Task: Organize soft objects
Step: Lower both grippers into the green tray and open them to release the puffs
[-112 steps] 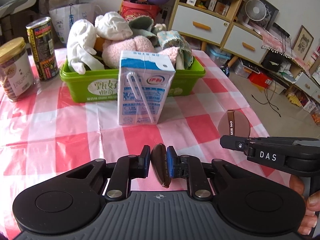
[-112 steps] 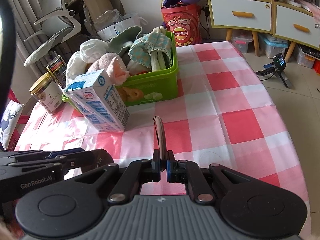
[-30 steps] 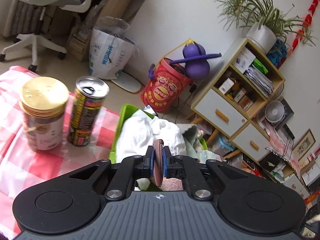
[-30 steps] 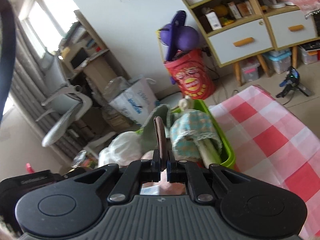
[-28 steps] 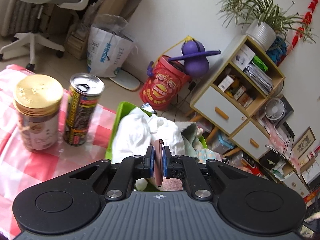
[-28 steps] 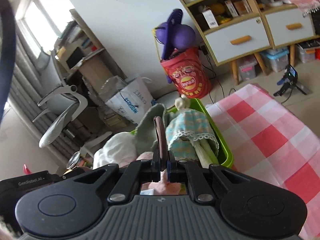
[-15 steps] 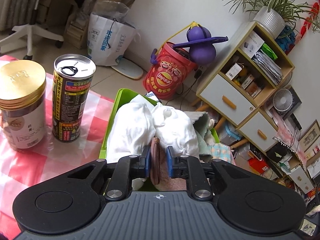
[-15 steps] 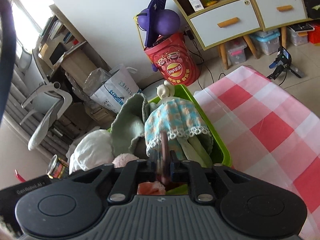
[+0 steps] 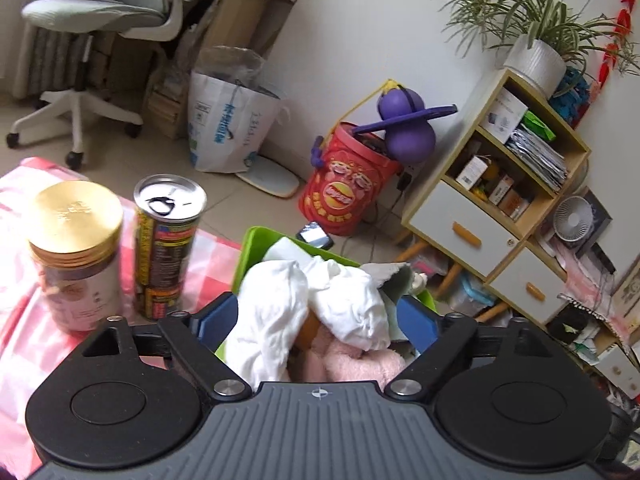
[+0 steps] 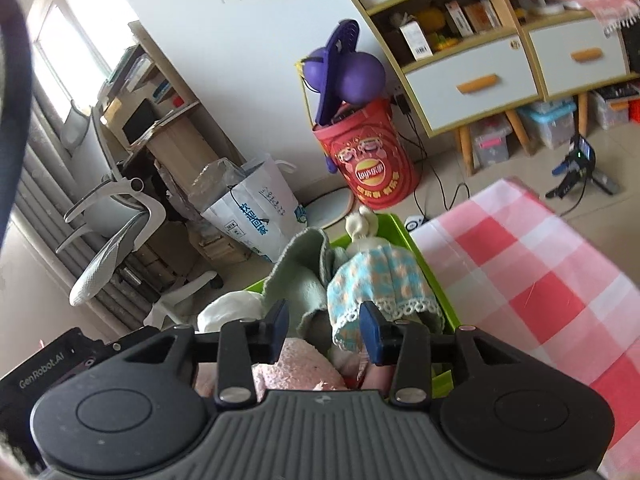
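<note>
Both jaws were spread wide, left gripper [image 9: 316,320] and right gripper [image 10: 323,322] over the green plastic basket [image 10: 430,276] of soft cloths; probably nothing held. I'd lift straight up, avoiding snags.

Daylight, soft and even in both views. Source was the window [image 10: 76,40] at upper left of the right wrist view, blown out to near white. White wall [image 10: 248,60] bright, no hard shadows; only faint shade under the office chair [image 9: 100,28]. Golden jar lid [image 9: 74,216] and can top [image 9: 170,194] carried dull sheen, no harsh glare. Strong fisheye bending: cabinet [image 10: 500,52] edges curved, corners vignetted dark. Right wrist view showed motion blur on the checked tablecloth [image 10: 540,280] and blue patterned cloth [image 10: 376,276]. Left wrist view sharper; white cloth [image 9: 320,300] slightly overexposed.
</note>
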A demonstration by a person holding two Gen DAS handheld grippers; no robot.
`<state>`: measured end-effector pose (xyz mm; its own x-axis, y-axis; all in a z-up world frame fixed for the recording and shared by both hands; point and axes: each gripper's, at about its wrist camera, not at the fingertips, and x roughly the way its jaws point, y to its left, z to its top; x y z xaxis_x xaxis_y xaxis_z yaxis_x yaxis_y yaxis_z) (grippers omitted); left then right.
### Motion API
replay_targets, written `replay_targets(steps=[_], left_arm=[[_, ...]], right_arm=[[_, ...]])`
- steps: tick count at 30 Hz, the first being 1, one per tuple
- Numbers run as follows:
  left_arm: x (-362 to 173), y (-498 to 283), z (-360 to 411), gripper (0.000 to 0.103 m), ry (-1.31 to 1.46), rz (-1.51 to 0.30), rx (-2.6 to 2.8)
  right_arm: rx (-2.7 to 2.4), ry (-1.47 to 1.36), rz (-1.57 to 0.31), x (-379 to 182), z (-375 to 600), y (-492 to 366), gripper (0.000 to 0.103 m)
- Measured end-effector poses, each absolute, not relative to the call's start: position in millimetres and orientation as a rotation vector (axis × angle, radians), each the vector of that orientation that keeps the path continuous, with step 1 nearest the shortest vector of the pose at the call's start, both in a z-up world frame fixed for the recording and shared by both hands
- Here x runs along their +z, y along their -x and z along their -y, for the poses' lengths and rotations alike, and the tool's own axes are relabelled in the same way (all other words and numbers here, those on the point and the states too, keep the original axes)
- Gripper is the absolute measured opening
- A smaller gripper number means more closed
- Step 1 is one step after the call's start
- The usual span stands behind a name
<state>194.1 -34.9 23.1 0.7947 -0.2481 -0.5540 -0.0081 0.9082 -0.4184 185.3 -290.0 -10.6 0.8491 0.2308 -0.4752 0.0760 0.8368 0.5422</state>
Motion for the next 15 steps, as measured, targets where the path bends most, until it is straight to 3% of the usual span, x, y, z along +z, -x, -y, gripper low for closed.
replay_targets(steps=[5,15], left_arm=[[26.3,-179.2,36.6,0.087,0.381,-0.687,-0.093],[37.1,-137.7,40.0,0.093,0.264,-0.69,-0.049]], right_arm=[[0.073,-0.534,-0.561,2.1,286.7,-170.4,0.019],[0.018,-0.438,-0.579,18.7,277.2,-136.7,0.021]])
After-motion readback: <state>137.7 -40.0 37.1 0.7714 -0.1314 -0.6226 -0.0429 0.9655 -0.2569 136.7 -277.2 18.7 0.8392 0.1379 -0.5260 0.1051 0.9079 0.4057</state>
